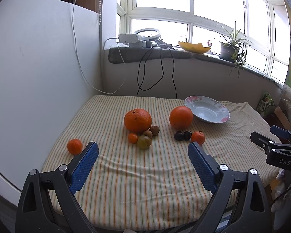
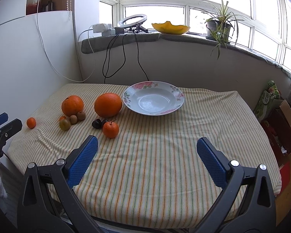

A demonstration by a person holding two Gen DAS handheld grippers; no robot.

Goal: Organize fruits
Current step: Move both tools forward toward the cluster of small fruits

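Ahead of left hand-held gripper — fruit cluster, apart | right hand-held gripper — both spread, empty

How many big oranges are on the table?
2. One big orange sits at the left, against the little brown fruits. The other sits right beside the plate. The smaller orange fruits nearby look like mandarins, so I left them out. None seems hidden.

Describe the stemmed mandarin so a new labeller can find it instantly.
Start at the floral plate on the striped cloth. Nearer the camera and left sits a large orange, with two dark cherries in front. The mandarin touches them; it alone has a thin stem.
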